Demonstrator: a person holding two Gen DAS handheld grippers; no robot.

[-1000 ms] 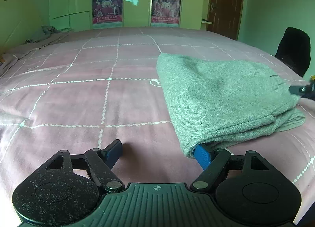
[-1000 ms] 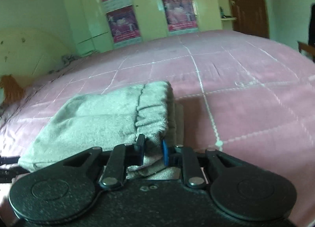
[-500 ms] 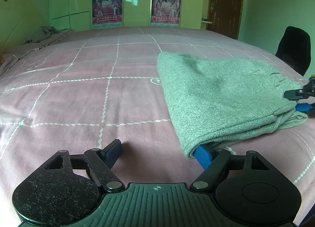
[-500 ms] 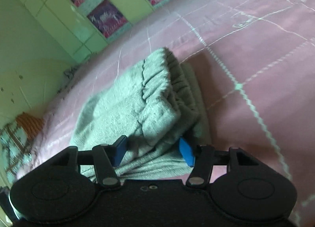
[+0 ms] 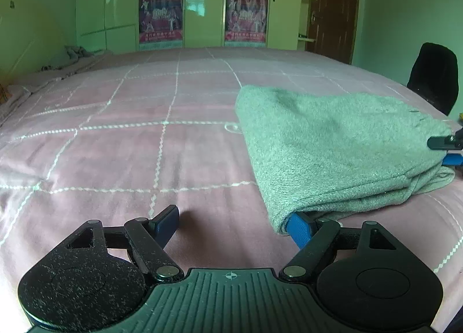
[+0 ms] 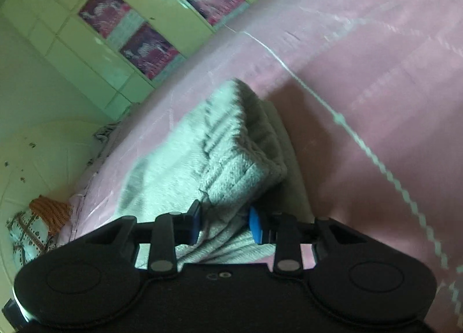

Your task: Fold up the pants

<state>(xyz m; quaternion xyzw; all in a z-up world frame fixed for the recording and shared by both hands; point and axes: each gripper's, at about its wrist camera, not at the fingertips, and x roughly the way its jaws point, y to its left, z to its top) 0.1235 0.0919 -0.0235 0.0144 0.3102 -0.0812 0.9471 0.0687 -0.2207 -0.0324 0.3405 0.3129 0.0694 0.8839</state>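
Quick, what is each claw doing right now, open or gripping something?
Left gripper: open, one finger tucked under the pants.
Right gripper: partly closed around the pants' edge; firm grip cannot be told.

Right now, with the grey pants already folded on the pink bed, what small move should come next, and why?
Probably draw the left gripper straight back. Its jaws stand wide open, and one blue finger sits under the corner of the folded pants, so nothing is gripped. The right gripper has cloth between its jaws; grip unclear.
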